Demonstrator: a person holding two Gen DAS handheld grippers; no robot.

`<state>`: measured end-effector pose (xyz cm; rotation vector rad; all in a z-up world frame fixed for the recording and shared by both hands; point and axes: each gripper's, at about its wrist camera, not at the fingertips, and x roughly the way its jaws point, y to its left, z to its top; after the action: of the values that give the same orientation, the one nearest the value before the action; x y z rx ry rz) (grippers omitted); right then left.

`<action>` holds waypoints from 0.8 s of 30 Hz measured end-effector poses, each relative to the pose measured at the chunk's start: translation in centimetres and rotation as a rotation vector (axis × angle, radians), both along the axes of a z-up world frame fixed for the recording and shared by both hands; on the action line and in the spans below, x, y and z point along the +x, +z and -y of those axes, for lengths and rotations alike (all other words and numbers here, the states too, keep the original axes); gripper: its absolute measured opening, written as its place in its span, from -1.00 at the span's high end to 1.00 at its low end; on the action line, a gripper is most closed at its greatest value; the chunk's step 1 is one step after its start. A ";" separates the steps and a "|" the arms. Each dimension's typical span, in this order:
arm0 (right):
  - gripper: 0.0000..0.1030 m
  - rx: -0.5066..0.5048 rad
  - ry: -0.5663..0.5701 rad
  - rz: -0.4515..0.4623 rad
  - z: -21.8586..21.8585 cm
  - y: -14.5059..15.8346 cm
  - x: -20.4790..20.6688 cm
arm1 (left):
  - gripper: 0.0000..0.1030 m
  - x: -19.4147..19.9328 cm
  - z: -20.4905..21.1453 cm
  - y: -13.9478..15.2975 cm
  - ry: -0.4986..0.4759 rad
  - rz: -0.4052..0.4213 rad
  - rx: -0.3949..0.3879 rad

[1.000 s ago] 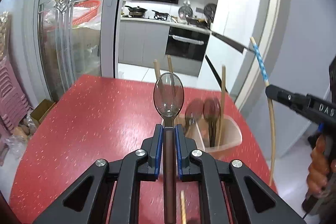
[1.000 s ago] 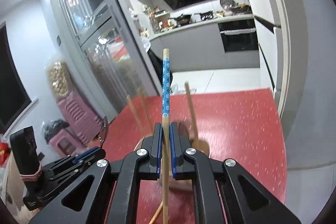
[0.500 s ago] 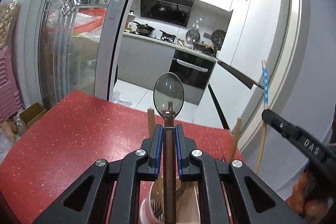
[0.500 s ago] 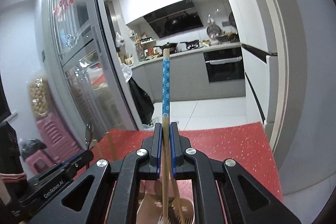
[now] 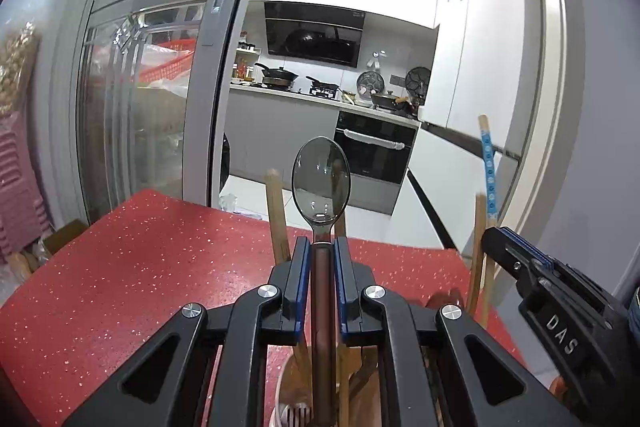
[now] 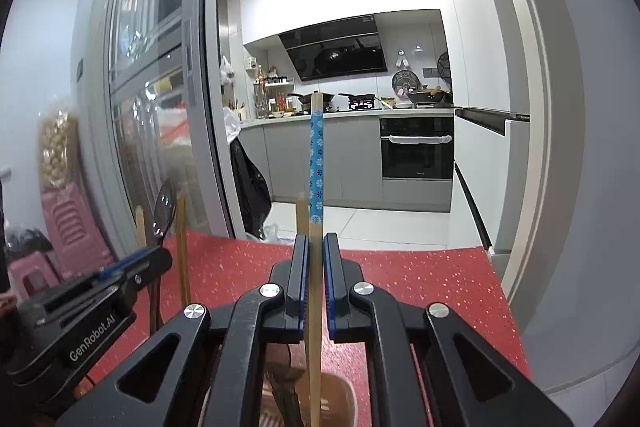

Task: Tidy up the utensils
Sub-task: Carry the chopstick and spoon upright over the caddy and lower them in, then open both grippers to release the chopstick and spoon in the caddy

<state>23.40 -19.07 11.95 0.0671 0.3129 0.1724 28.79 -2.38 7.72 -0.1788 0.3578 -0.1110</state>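
Both upright: spoon [image 5: 321, 183] in L jaws, chopstick [image 6: 316, 163] in R.

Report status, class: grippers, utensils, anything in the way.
Left gripper shut on spoon. Right gripper shut on chopstick. Both upright over utensil holder; wooden handles already inside.

Red speckled table [image 5: 140, 267], blue flower-patterned wooden chopstick [image 6: 316, 163], dark smoky spoon [image 5: 321, 183], black grippers with blue pads [image 5: 302, 267]
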 end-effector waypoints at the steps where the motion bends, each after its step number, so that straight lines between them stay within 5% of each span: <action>1: 0.86 -0.008 0.001 0.000 -0.1 -0.2 -0.1 | 0.28 -0.2 0.2 -0.2 -0.002 0.000 0.010; 24: 0.85 -0.046 0.048 -0.154 0.0 -2.9 -2.2 | 0.27 -1.9 2.1 -2.3 -0.044 -0.121 0.174</action>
<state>21.16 -19.08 9.02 0.0274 0.4725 0.2075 26.84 -4.48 5.44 -0.0059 0.4900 -0.1118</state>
